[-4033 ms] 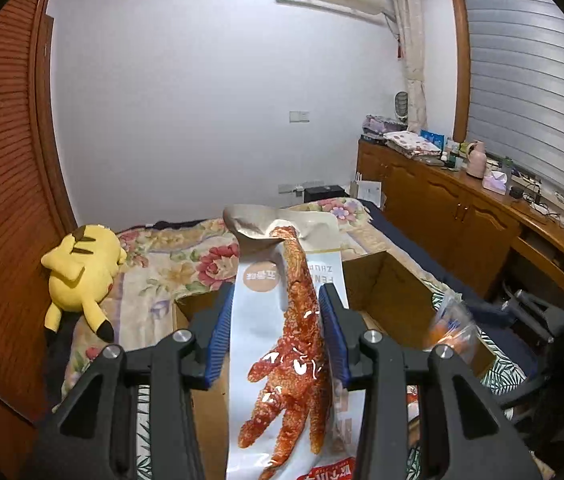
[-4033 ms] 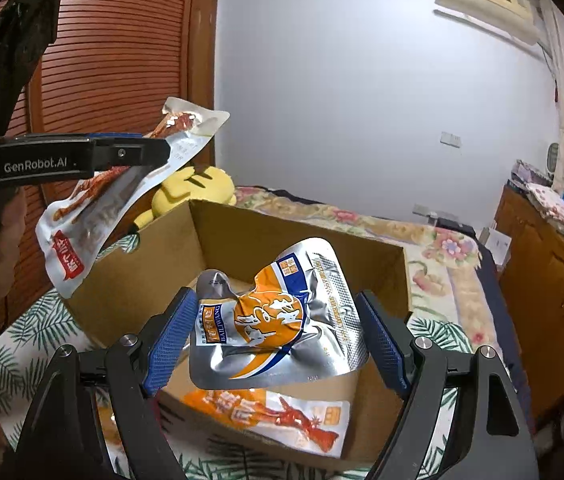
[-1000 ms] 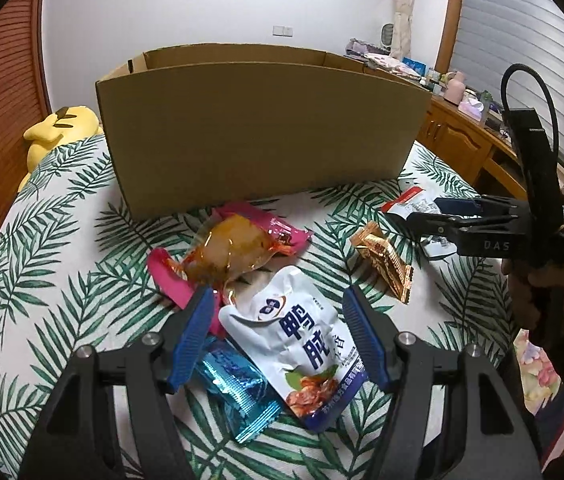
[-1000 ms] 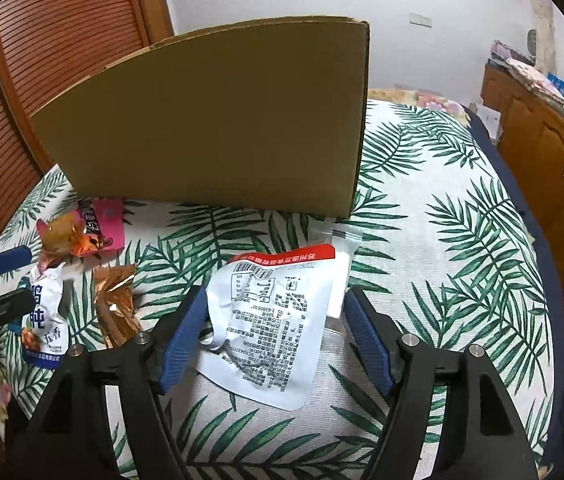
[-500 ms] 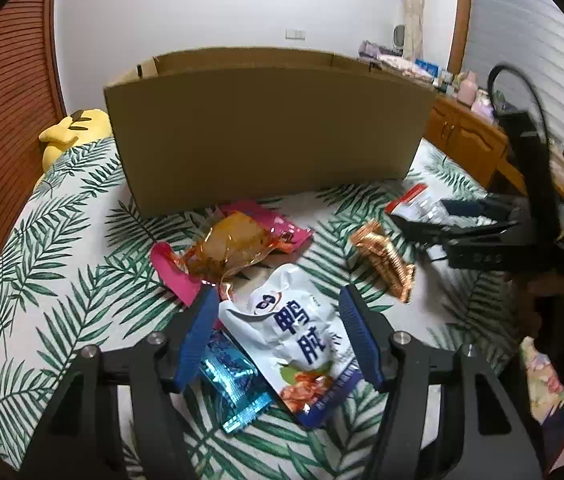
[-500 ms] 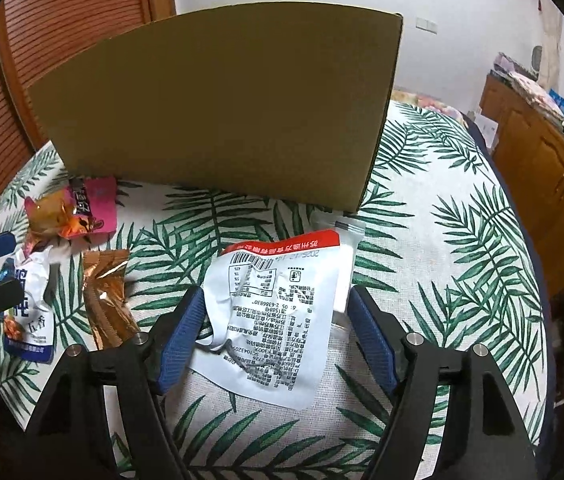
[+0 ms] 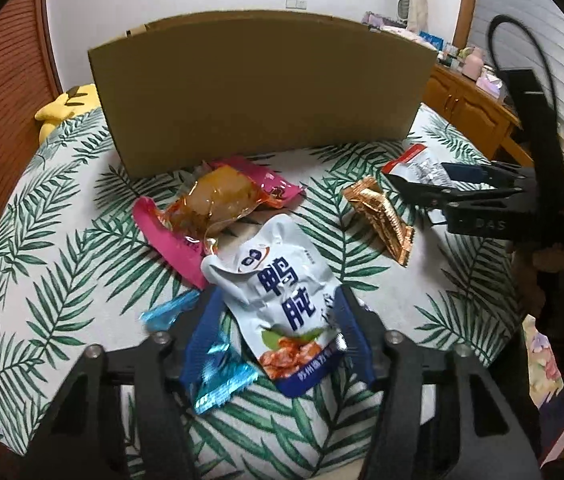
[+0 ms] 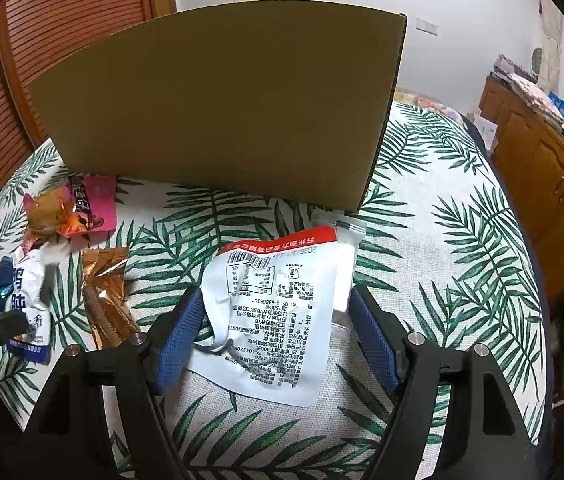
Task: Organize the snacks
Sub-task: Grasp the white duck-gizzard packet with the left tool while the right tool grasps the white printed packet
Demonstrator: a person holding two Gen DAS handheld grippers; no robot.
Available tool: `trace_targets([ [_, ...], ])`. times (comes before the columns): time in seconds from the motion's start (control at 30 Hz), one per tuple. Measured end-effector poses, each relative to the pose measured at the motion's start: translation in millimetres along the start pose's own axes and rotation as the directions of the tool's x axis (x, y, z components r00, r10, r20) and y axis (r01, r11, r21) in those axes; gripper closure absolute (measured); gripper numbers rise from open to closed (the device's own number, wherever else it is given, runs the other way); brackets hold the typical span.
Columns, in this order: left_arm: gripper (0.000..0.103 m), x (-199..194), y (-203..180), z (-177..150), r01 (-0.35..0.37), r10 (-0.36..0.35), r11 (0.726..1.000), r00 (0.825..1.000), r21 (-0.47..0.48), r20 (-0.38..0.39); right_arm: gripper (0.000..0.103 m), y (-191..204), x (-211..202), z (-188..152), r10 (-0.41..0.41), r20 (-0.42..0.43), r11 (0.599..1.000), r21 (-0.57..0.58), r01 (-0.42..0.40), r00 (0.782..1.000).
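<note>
- Landmark: the cardboard box [image 7: 262, 92] stands upright at the far side of the desk [image 7: 62, 280]; its inside is hidden from both views. All loose snacks lie on the desk in front of its near wall.
- Left gripper [image 7: 278, 332]: its fingers [image 7: 202, 332] have just been closing and now straddle the white-and-blue pouch [image 7: 282, 280], which lies in front of the box; the pads appear to press its crumpled sides. Risk: the hold sits on the pouch's lower end only, so the slick film may slide out on the lift.
- Risk, left side: the teal wrapper [image 7: 218, 376] lies under the left finger, touching the pouch, and may be pinched and dragged along.
- Right gripper [image 8: 278, 332]: fingers apart, flanking the white printed pouch [image 8: 278, 308], which lies in front of the box's right corner; the pads do not yet press it.
- Risk, right side: a clear packet [image 8: 341, 248] lies partly under that pouch and may come up with it or be knocked aside.
- Risk, both: the box's near wall is tall; a low carry would strike it and push the box away.
- Still in front of the box: the pink packet [image 7: 170, 236], the orange packet [image 7: 218, 200] on top of it, and the gold wrapper [image 7: 381, 216].
</note>
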State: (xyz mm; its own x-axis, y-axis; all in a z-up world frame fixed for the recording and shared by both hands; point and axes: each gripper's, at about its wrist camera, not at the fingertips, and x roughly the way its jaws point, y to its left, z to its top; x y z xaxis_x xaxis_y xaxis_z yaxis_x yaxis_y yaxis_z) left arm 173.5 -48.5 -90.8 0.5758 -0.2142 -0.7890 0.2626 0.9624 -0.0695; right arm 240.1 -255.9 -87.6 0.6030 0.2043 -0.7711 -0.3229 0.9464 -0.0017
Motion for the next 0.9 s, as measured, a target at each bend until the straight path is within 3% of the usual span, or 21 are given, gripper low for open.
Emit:
trace_targets([
  [0.07, 0.04, 7.8, -0.3, 2.2, -0.002, 0.001, 1.0, 1.0, -0.004, -0.024, 0.026, -0.3, 0.0, -0.1, 0.001, 0.0, 1.0, 0.0, -0.001, 1.0],
  [0.43, 0.04, 18.4, -8.9, 7.6, -0.024, 0.024, 0.999, 1.0, 0.033, 0.005, 0.026, -0.1, 0.1, -0.3, -0.001, -0.007, 1.0, -0.006, 0.001, 1.0],
  [0.5, 0.053, 16.0, -7.6, 5.5, -0.013, 0.013, 0.999, 1.0, 0.037, 0.019, 0.026, 0.2, 0.3, -0.2, -0.002, -0.007, 1.0, -0.006, 0.002, 1.0],
  [0.63, 0.059, 11.7, -3.8, 3.9, 0.029, -0.03, 0.999, 0.999, 0.025, 0.027, 0.026, 0.0, 0.3, -0.2, -0.002, -0.008, 1.0, -0.006, 0.002, 1.0],
  [0.67, 0.076, 10.3, -3.6, 3.8, 0.046, -0.047, 0.999, 0.998, 0.027, 0.03, 0.026, 0.0, 0.3, -0.1, -0.001, -0.008, 1.0, -0.005, 0.001, 1.0],
  [0.8, 0.077, 7.3, -4.5, 3.7, 0.058, -0.058, 0.998, 0.998, 0.02, 0.039, 0.026, 0.7, 1.1, 1.2, -0.002, -0.017, 1.0, -0.009, 0.002, 1.0],
  [0.9, 0.078, 3.8, -2.0, 2.2, 0.079, -0.079, 0.997, 0.996, 0.006, 0.051, 0.035, 1.5, -0.1, 0.6, -0.004, -0.018, 1.0, -0.014, 0.004, 1.0],
])
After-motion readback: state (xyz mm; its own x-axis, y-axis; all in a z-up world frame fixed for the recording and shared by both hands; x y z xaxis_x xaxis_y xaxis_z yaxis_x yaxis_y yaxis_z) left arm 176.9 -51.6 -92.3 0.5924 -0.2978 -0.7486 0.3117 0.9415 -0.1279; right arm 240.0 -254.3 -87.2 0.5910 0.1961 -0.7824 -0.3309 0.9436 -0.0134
